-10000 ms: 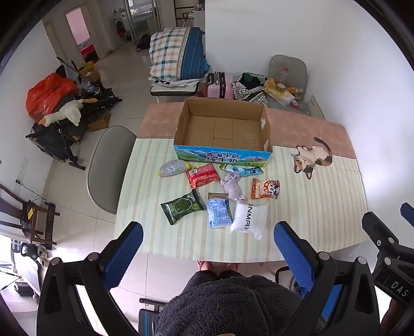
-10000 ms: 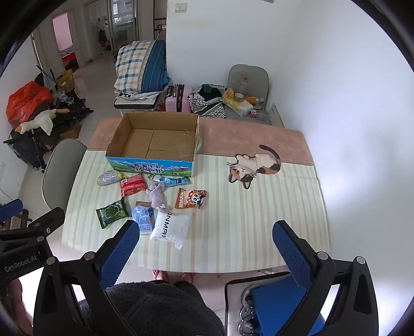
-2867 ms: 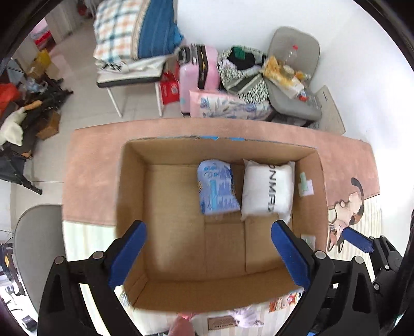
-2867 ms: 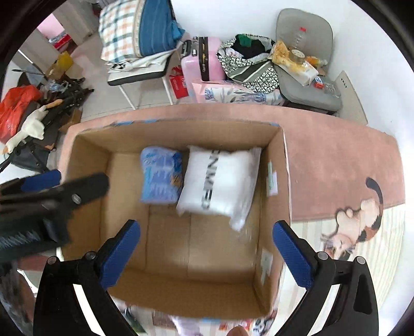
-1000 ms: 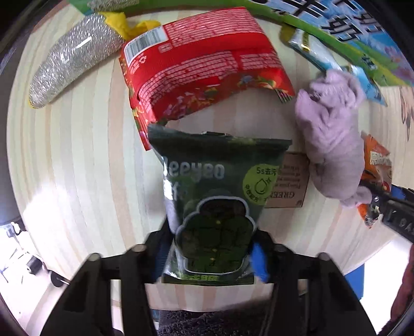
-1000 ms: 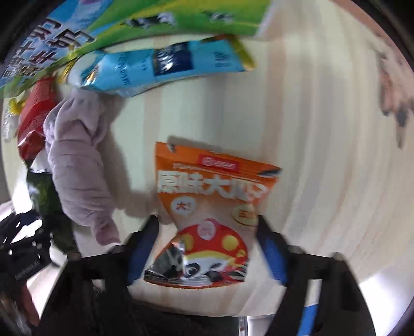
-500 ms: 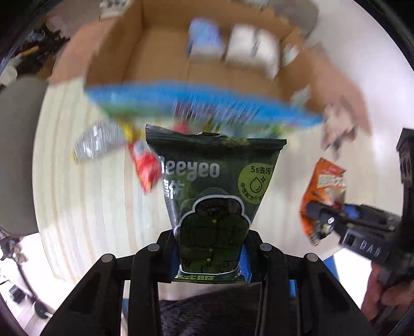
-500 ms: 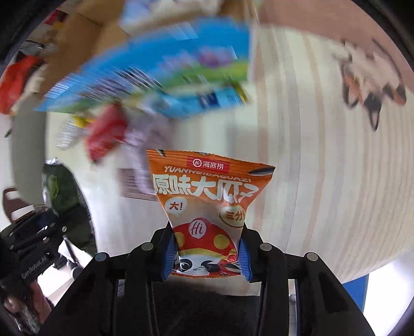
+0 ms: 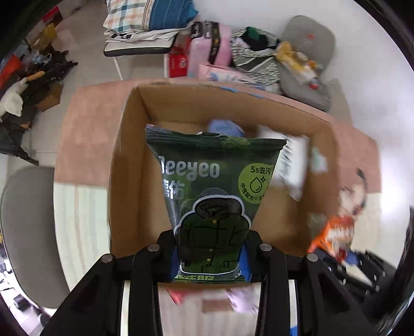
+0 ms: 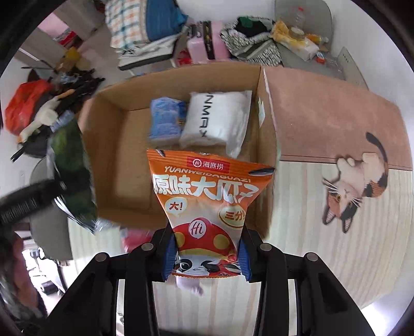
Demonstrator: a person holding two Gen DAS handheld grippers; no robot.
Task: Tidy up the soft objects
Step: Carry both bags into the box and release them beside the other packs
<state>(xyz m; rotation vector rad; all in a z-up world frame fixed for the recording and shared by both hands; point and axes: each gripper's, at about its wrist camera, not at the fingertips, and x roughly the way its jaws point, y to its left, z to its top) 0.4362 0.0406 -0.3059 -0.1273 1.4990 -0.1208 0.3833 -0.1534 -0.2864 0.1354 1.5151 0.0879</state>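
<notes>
We have two soft packs already in the cardboard box (image 10: 113, 144), the blue pack (image 10: 165, 121) and white pack (image 10: 217, 121), upper centre of the frame. Our left claw (image 9: 211, 254) grips the green pouch (image 9: 212, 186) and our right claw (image 10: 205, 254) grips the orange snack bag (image 10: 207, 196), both above the box. A pink soft item (image 9: 243, 301) and a red packet (image 9: 177, 296) wait on the worktop (image 10: 323, 258) at the lower edge.

One cardboard box (image 10: 113, 144) holds two packs: one blue (image 10: 165, 121), one white (image 10: 217, 119). Above it, one green pouch (image 9: 212, 196) and one orange snack bag (image 10: 207, 201).

white wall (image 10: 245, 10), pale tiled floor (image 9: 85, 64), grey chair (image 9: 26, 232), pink suitcase (image 9: 209, 49), striped tablecloth (image 10: 323, 258), daylight
</notes>
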